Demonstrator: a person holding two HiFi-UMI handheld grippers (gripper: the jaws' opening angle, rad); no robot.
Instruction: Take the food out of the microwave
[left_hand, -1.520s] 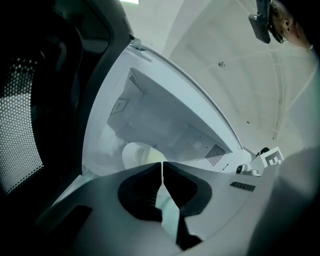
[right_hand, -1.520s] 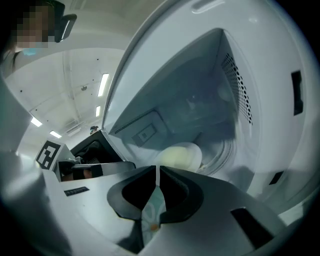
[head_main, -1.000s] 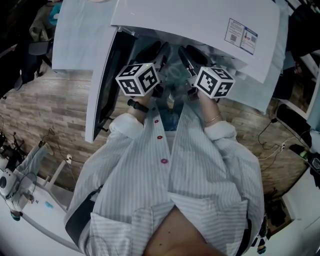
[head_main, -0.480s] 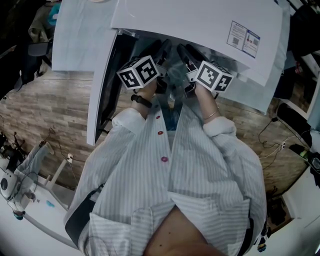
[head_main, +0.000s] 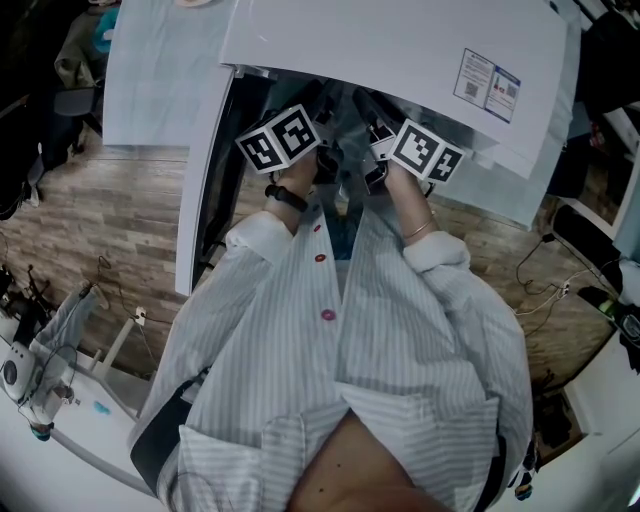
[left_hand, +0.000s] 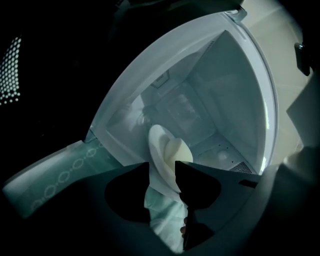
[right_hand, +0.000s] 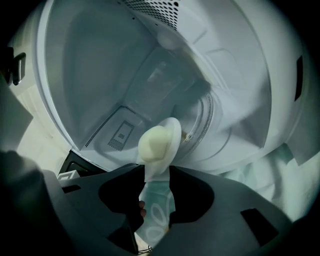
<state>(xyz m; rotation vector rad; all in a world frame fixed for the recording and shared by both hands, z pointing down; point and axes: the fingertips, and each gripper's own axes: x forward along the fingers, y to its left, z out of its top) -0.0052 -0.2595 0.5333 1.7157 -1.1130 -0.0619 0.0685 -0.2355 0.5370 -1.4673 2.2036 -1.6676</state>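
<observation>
Head view: we see a white microwave (head_main: 400, 50) from above. Its door (head_main: 205, 170) is swung open on the left. A person in a striped shirt (head_main: 380, 380) stands close against it over a wood-plank floor (head_main: 100, 220). Both forearms reach into the opening. Only the two marker cubes, left (head_main: 278, 142) and right (head_main: 425, 152), show clearly under the edge of the casing.

Cavity (left_hand: 225, 90): white walls, unlit, with a glass turntable (right_hand: 212, 115) on its floor.

Left gripper (left_hand: 161, 163): the jaws stand wide and have just been opening. The rim of a white plate (left_hand: 157, 150) sits edge-on in the gap. We see no pad pressing on it.

Right gripper (right_hand: 157, 166): same reading. Its jaws are spread and have just been opening, and the opposite rim of the plate passes between them without a visible clamp.

The plate is at the mouth of the cavity, in front of the turntable, with one gripper at each side. We cannot tell what it rests on.

Food (right_hand: 156, 142): one pale, rounded, bun-like piece lies on the plate and shows in both gripper views.

Small items:
- A pale cloth with a ring pattern (left_hand: 55, 180) lies below the opening.
- A dark band (head_main: 284, 197) is on the left wrist.
- A thin bracelet (head_main: 425, 237) is on the right wrist.
- A printed label (head_main: 487, 72) is on the casing top.
</observation>
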